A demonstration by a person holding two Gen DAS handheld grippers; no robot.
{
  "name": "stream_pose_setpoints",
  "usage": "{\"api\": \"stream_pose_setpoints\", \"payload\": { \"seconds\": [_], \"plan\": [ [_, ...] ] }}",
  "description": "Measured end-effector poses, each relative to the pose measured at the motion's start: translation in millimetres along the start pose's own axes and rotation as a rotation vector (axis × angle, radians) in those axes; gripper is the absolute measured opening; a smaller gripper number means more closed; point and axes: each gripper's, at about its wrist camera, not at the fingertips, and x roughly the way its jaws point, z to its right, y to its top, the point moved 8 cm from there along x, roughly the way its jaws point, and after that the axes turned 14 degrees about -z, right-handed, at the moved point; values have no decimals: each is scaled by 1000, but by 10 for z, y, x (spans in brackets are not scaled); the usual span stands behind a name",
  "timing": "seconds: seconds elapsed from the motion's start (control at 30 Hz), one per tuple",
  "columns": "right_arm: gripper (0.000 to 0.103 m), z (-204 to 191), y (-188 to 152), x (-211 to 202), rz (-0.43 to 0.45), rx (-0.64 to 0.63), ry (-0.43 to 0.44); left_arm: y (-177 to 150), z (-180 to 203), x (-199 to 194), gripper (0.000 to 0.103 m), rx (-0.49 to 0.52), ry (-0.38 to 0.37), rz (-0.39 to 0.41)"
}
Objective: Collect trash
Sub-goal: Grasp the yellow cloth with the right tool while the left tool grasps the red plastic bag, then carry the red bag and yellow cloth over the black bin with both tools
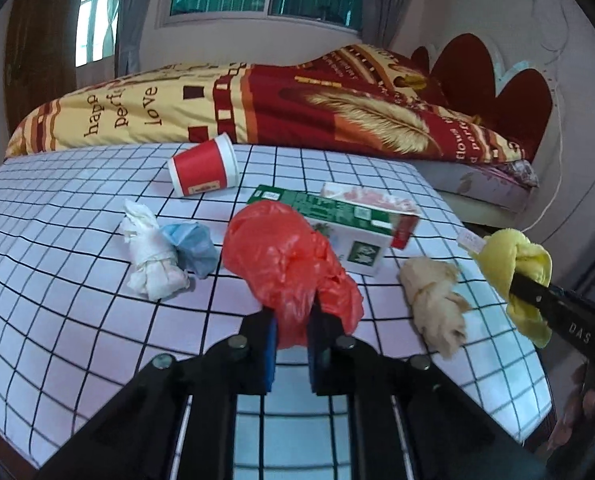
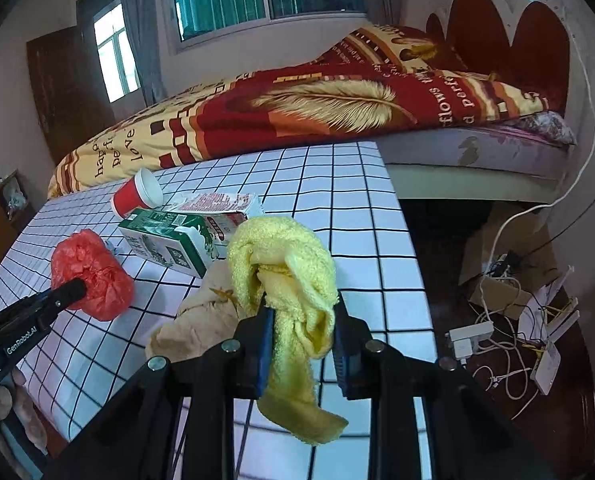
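Note:
My left gripper is shut on a crumpled red plastic bag, held just above the checked table; the bag also shows in the right wrist view. My right gripper is shut on a knotted yellow cloth, held above the table's right part; the cloth also shows in the left wrist view. On the table lie a beige wad, a white tissue wad, a blue wad, a green-and-white carton, a flat red-and-white pack and a tipped red paper cup.
A bed with a red-and-yellow quilt runs behind the table. Right of the table, the floor holds a cardboard box, white cables and adapters. The table's right edge drops to the floor.

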Motion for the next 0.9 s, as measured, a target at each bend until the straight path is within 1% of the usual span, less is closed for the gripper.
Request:
{"api": "stream_pose_setpoints", "payload": {
  "seconds": [0.17,0.43,0.7,0.9],
  "plan": [
    [27,31,-124,-266,22,-8,-5,-105,87,-239,13,33,4,28],
    [27,81,-400,-704,56,-13,-13,-273,257,-517,12,66,-23,44],
    [27,238,-758,-1091,82,7,-30,-551,599,-698,11,145,-61,48],
    [27,439,-1023,-1258,83,30,-55,-722,897,-757,11,202,-102,39]
  ]
}}
